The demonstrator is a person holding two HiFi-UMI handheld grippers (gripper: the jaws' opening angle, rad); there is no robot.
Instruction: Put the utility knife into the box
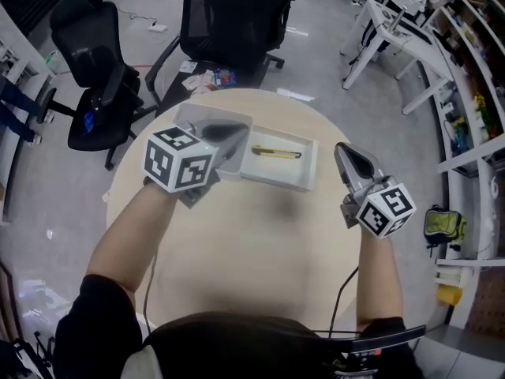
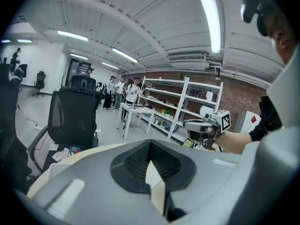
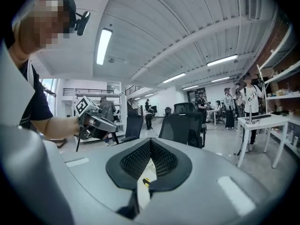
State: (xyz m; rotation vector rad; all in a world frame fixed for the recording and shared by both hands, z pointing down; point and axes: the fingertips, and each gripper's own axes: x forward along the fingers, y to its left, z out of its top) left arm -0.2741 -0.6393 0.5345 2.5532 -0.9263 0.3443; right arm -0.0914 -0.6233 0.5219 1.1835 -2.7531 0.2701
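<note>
A yellow and black utility knife (image 1: 276,153) lies flat inside a shallow white box (image 1: 311,166) at the far side of the round table (image 1: 237,251). A second white tray or lid (image 1: 192,117) adjoins the box on its left. My left gripper (image 1: 227,133) hovers over that left part with its jaws together and nothing seen held. My right gripper (image 1: 348,155) is to the right of the box, also shut and empty. In the right gripper view a bit of the knife (image 3: 146,182) shows through the slit under the shut right gripper (image 3: 150,159). In the left gripper view, the left gripper (image 2: 150,161) is closed.
Two black office chairs (image 1: 237,22) (image 1: 95,77) stand behind the table. White desks (image 1: 394,30) and shelving (image 1: 473,117) fill the right side. Papers lie on the floor (image 1: 207,77) near the table's far edge. People stand in the background (image 2: 119,90).
</note>
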